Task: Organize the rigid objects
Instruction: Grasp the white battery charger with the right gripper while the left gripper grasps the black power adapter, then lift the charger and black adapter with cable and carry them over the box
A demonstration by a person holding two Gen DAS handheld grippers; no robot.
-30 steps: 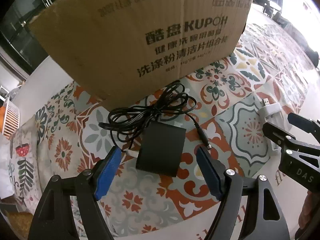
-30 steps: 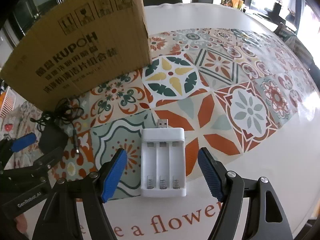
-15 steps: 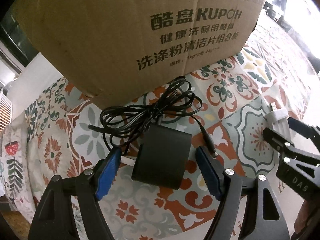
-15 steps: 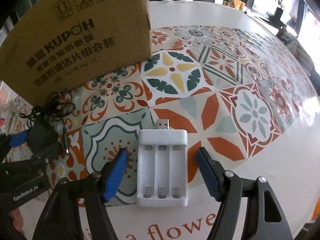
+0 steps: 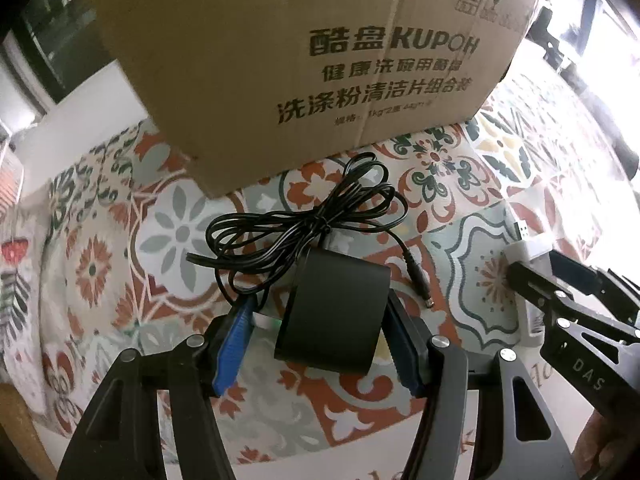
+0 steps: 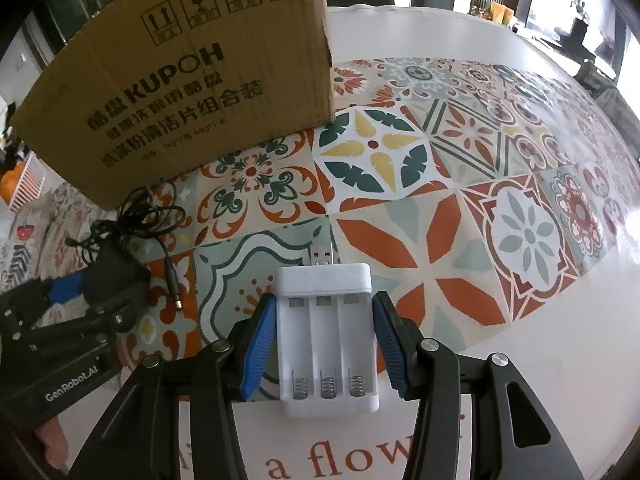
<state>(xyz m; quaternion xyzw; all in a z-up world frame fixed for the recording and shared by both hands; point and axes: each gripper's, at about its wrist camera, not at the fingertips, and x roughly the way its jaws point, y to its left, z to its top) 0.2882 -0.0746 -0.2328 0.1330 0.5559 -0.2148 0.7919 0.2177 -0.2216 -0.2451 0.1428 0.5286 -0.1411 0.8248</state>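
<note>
Desk [image 6: 560, 320] with a patterned tile cloth [image 6: 400, 208], carrying a cardboard box [image 5: 320, 60] at the rear. Left gripper [image 5: 320, 344]: blue-padded fingers [image 5: 234, 344] bracket a black power adapter [image 5: 336, 312] lying on the cloth in front of the box; the right pad touches its side, the left stands just apart. Its coiled cable [image 5: 304, 224] lies between adapter and box. Right gripper [image 6: 326, 344]: fingers [image 6: 260, 344] pressed against both sides of a white battery charger [image 6: 326, 332], which rests flat at the cloth's near edge, USB plug pointing away.
</note>
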